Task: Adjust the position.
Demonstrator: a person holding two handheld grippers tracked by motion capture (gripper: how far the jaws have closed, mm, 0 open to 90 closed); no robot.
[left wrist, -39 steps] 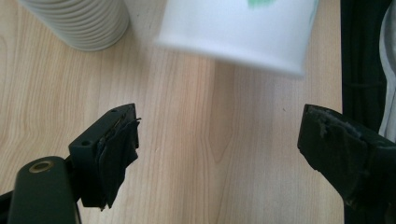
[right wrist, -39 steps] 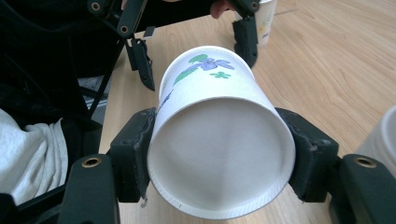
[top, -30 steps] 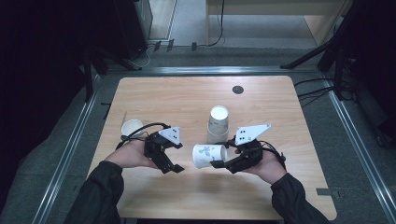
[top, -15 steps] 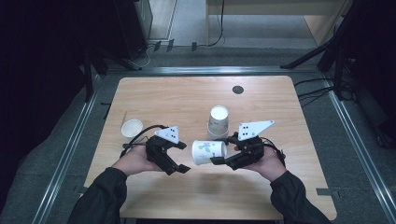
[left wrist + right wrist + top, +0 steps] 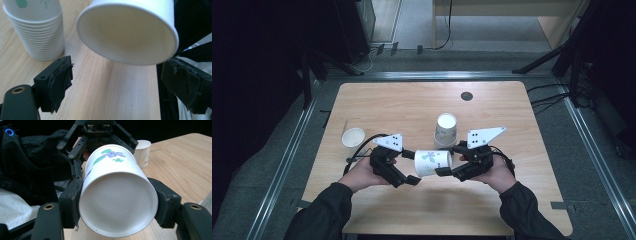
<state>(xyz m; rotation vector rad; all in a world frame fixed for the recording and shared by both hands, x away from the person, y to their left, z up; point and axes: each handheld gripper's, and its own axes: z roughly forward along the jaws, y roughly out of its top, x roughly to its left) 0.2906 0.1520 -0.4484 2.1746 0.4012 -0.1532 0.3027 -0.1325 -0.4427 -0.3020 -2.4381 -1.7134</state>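
A white paper cup with a blue-green print lies on its side in the air above the table's front middle. My right gripper is shut on its base end, and the pads press both sides of the cup. The open mouth of the cup faces my left gripper. That gripper is open; its jaws have just been opening and now flank the rim without touching it. It faces the right gripper view as the left gripper.
A stack of upside-down paper cups stands just behind the grippers, seen close as the stack. A single upright cup sits at the left of the wooden table. A dark round spot marks the far side.
My left gripper has moved right toward the cup's mouth and its jaws stand wider. The right gripper has kept the cup in place.
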